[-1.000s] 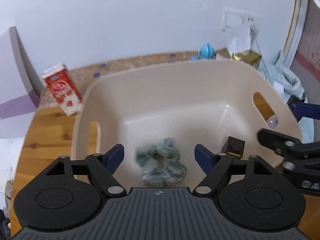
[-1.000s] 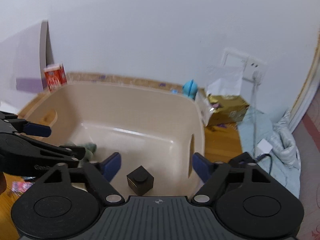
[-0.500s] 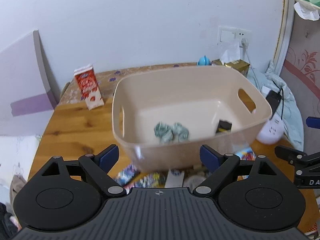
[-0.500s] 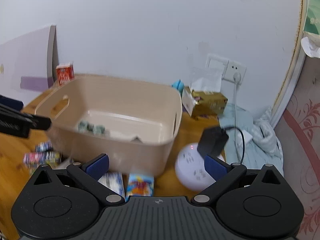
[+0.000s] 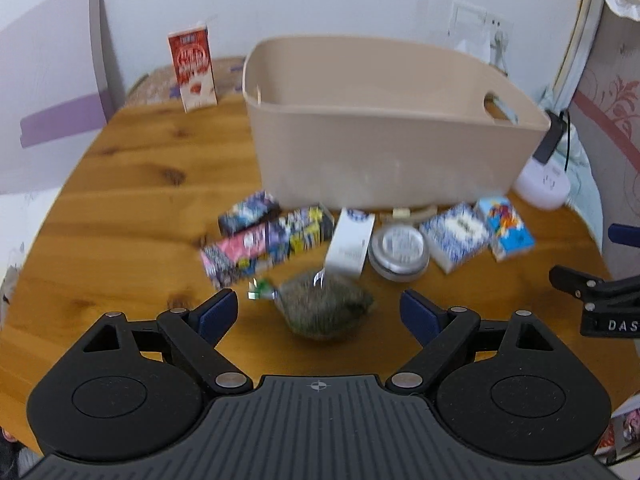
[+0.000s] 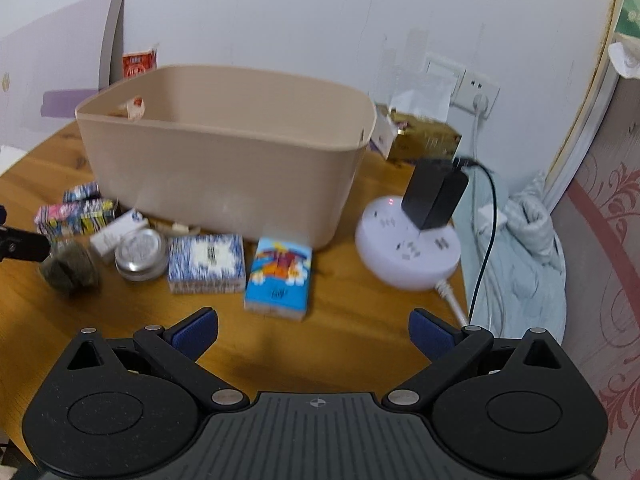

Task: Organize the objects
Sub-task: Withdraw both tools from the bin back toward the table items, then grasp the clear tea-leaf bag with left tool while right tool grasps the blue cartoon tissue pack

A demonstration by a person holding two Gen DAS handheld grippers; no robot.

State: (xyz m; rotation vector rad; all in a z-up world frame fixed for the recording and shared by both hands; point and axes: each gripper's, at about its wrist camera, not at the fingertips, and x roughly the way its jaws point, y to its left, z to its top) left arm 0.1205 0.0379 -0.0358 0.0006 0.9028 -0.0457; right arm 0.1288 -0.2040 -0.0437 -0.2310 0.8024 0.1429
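Wooden table holds scattered packets before the beige bin; both tools gape wide, empty.

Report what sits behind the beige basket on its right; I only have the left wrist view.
Observer: A gold box stands behind the beige basket, hidden from your camera.
Operator: Check the right gripper's opening.
Observer: The right gripper is open with nothing between its fingers. A blue packet lies just ahead of it.
Operator: Confirm the power strip's state.
Observer: A red light is lit on the white power strip, beside the black adapter plugged into it.
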